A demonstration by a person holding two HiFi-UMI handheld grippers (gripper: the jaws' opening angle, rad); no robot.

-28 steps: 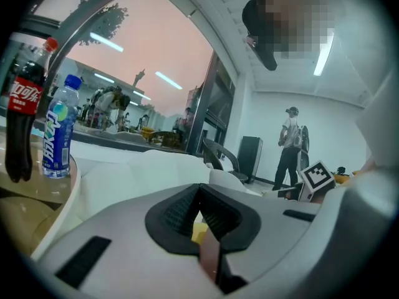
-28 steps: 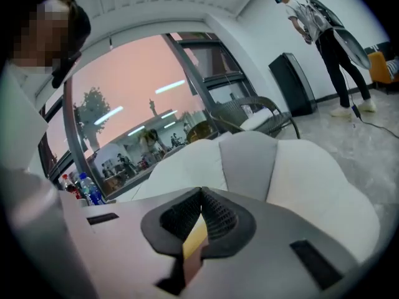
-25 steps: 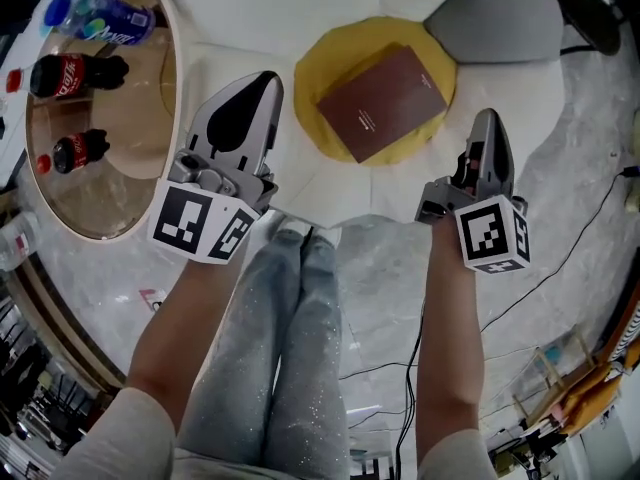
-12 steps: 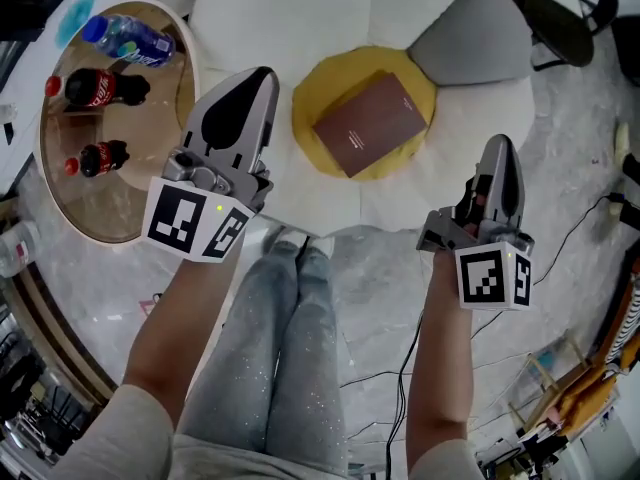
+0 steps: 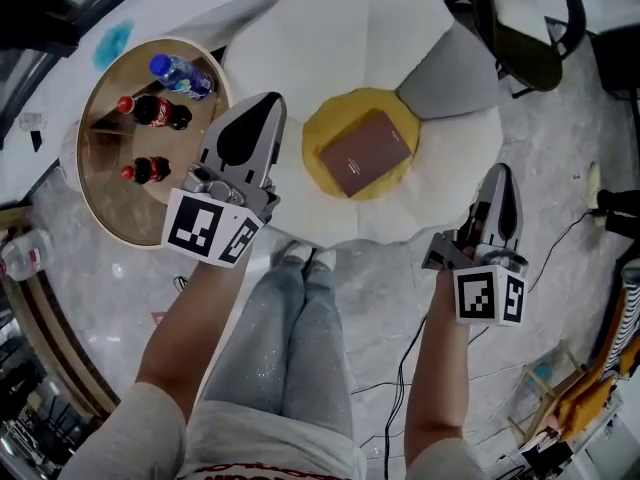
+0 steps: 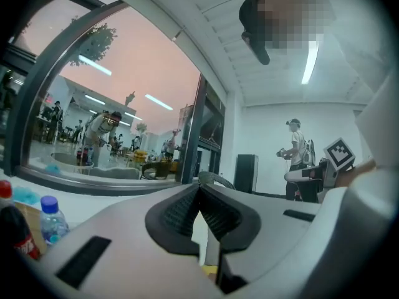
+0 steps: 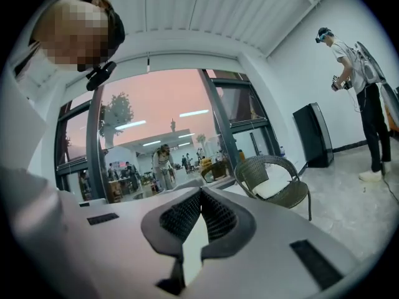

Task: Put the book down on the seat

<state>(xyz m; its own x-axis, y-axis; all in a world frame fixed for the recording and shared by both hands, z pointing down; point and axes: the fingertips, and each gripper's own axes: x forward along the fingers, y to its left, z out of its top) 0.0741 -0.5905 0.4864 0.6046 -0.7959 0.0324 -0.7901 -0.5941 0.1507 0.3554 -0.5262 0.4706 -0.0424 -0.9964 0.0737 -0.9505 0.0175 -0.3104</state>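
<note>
**Book** [image 5: 364,153]: brown, flat on a yellow cushion [image 5: 345,106] at the centre of the white petal-shaped seat [image 5: 330,28], clear of both grippers.

**Left gripper** [image 5: 270,100]: jaws together, empty, held over the seat's near-left edge.

**Right gripper** [image 5: 498,173]: jaws together, empty, held over the floor [image 5: 560,218] right of the seat.

**Surroundings:**
- Grey cushion [image 5: 447,80] on the seat's right.
- Round wooden side table [image 5: 110,190] to the left, carrying a blue-capped water bottle [image 5: 180,75] and two red-labelled cola bottles [image 5: 155,112]; the print is too small to read.
- Wicker chair [image 5: 525,28] beyond the seat.
- Black cable [image 5: 400,368] across the pale marbled floor.
</note>
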